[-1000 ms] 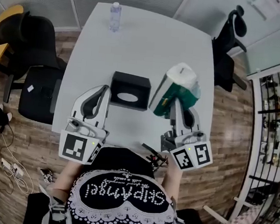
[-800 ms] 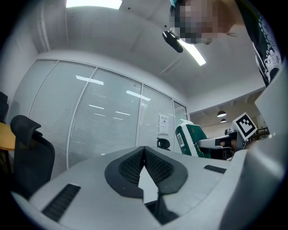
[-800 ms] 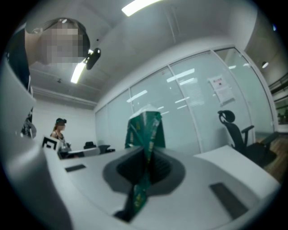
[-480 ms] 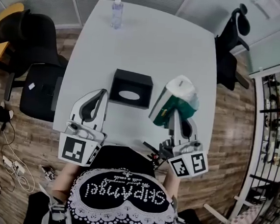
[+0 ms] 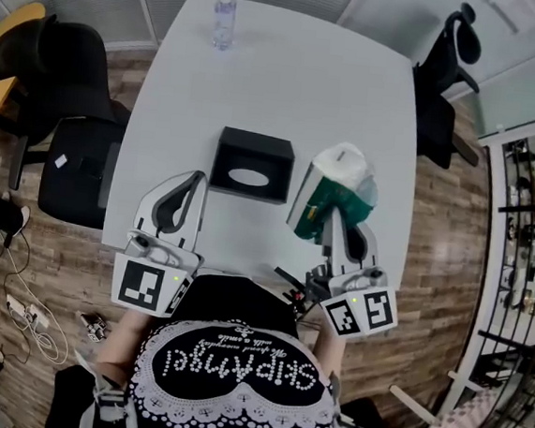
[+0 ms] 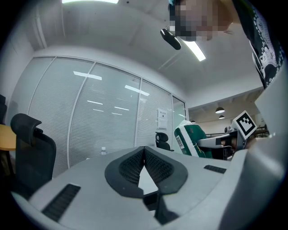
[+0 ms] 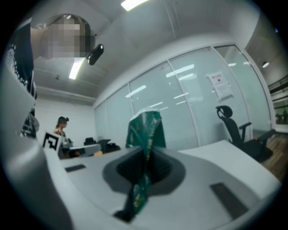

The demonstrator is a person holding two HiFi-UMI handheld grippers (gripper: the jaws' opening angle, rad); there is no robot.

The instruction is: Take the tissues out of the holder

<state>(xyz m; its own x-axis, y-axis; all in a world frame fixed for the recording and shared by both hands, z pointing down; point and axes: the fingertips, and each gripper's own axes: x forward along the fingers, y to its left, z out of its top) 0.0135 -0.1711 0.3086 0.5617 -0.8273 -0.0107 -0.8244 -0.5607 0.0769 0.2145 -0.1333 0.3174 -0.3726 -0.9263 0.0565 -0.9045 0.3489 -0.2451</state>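
We take this for an office meeting room: a large white table [image 5: 279,97] stands on wood-plank flooring [image 5: 65,264], with black swivel chairs [image 5: 37,64] drawn up round it. Glass partition walls [image 6: 103,126] backed by blinds close it in, a printed notice [image 6: 162,118] is stuck on one pane, and strip lights [image 6: 198,49] run along the ceiling.

Black top [image 5: 232,384] (white beaded lettering); left gripper [image 5: 197,177] and right gripper [image 5: 338,226] grey.

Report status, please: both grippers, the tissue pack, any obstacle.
Right gripper shut on green tissue pack, pack out of black tissue holder. Left gripper shut, empty. Nothing in the way; water bottle far off.
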